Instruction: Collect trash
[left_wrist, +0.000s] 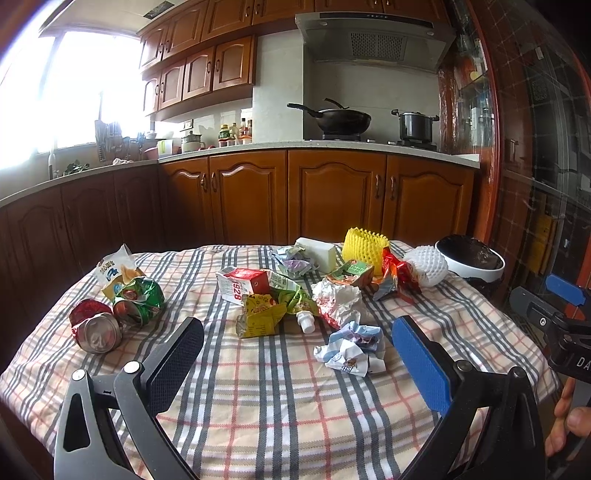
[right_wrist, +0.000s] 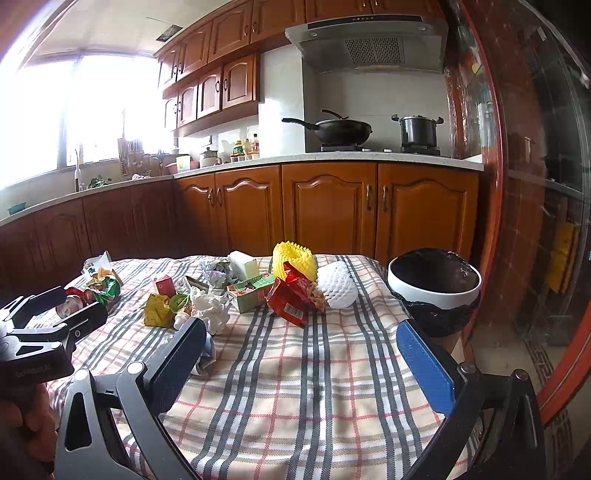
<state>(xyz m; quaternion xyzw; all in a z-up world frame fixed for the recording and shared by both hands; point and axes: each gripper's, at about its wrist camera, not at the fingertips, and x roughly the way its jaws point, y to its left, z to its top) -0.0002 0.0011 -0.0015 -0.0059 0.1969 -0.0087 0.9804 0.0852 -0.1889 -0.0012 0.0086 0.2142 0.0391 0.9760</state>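
Note:
Trash lies scattered on a plaid-clothed table (left_wrist: 266, 398): a crushed can (left_wrist: 96, 334), a green wrapper (left_wrist: 138, 299), a red-white carton (left_wrist: 242, 284), a yellow carton (left_wrist: 260, 317), crumpled white paper (left_wrist: 338, 301), a crumpled blue-white paper (left_wrist: 352, 349), a red snack bag (right_wrist: 295, 299), yellow foam net (right_wrist: 295, 260) and white foam net (right_wrist: 338, 284). A white bin with a black liner (right_wrist: 434, 284) stands off the table's right end. My left gripper (left_wrist: 297, 354) is open and empty above the near cloth. My right gripper (right_wrist: 301, 350) is open and empty, near the bin.
Wooden kitchen cabinets (left_wrist: 332, 195) run behind the table, with a wok (left_wrist: 340, 120) and a pot (left_wrist: 415, 125) on the stove. A dark glass door (right_wrist: 546, 184) stands at the right. A bright window (left_wrist: 55, 92) is at the left.

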